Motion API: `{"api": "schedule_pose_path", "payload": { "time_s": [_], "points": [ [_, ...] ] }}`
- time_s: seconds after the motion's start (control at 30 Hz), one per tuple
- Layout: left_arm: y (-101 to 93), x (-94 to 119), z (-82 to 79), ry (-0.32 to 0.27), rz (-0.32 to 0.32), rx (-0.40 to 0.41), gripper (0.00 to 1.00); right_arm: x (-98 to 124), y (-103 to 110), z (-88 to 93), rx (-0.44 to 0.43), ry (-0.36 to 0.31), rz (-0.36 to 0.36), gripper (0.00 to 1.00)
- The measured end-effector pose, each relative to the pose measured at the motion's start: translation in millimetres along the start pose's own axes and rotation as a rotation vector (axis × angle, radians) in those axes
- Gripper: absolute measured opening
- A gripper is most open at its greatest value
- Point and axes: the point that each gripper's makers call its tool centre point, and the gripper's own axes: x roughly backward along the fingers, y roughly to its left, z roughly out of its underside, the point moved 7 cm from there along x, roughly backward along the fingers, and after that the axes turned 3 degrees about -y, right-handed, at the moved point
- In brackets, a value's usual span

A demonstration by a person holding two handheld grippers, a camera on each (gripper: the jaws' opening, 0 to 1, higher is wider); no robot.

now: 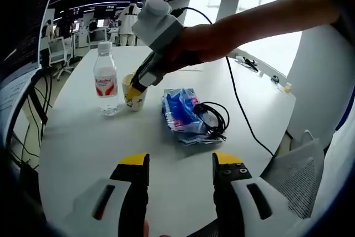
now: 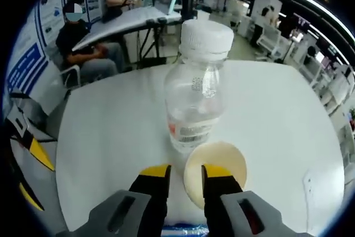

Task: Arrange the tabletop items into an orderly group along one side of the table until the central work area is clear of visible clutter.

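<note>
Right gripper view: cup [image 2: 215,171] touches bottle [image 2: 197,101].

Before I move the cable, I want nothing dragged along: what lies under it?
The coiled black cable rests on a blue snack packet; whatever lies beneath the packet is hidden.

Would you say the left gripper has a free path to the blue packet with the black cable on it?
Probably yes. The left gripper is open and points at the blue packet, with bare table between them. The right gripper works at the paper cup, off to one side.
</note>
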Motion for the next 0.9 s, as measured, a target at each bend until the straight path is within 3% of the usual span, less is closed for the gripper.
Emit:
{"api": "schedule_pose_path", "payload": {
  "time_s": [0.27,0.43,0.6,0.9],
  "points": [
    [-5.0,-1.5,-4.3,-0.008,0.017,-0.014,0.44,23.4,4.3,-0.8,-0.059,-0.106,-0.006,0.25],
    [-9.7,-1.7,-5.0,-0.006,0.028,-0.024,0.44,39.8,4.0,6.3,-0.075,-0.129,0.01,0.26],
    [-17.0,-2.9,-2.3,0.003,0.04,-0.022,0.44,59.2,-2.0,19.0,-0.12,-0.163,0.036,0.25],
    [-36.1,-7.5,4.4,0.04,0.076,-0.044,0.43,96.9,-9.4,63.2,-0.165,-0.162,0.099,0.25]
  ]
}}
